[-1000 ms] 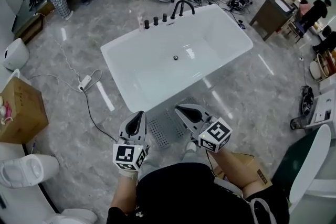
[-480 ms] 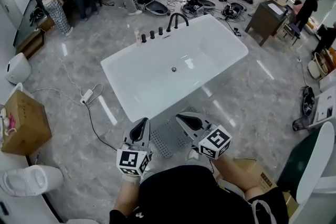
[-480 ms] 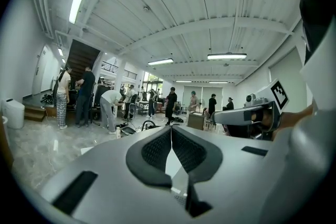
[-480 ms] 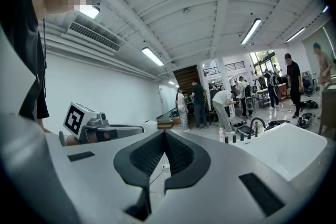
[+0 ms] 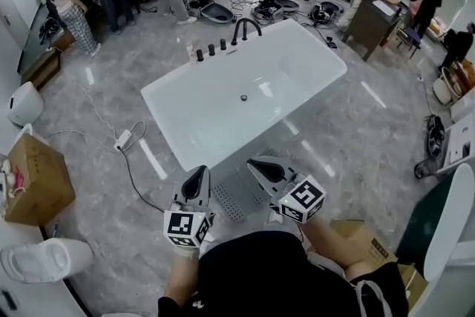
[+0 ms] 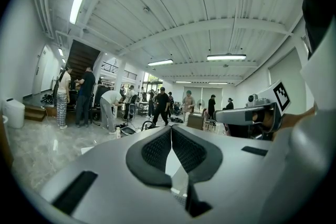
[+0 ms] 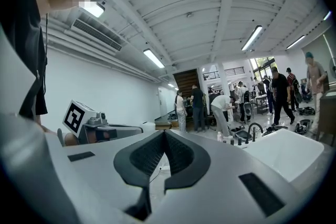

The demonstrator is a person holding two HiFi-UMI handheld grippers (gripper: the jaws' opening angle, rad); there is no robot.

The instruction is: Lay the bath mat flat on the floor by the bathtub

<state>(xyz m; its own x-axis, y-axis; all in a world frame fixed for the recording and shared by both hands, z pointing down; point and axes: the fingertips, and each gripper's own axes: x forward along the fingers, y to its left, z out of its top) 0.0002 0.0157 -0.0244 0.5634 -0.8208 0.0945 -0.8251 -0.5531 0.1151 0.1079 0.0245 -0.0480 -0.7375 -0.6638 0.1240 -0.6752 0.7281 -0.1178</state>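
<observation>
The grey perforated bath mat [image 5: 231,198] lies on the glossy grey marble floor [image 5: 356,137], close against the near side of the white freestanding bathtub [image 5: 289,85]. The left gripper [image 5: 199,173] and the right gripper [image 5: 254,162] hover level above it, both with jaws clenched on nothing. The laying looks all but done, so what remains is checking the parts the grippers hide for a curl or a skew against the tub. Any raised corner is best pinched at its very edge, drawn outward and released low.
</observation>
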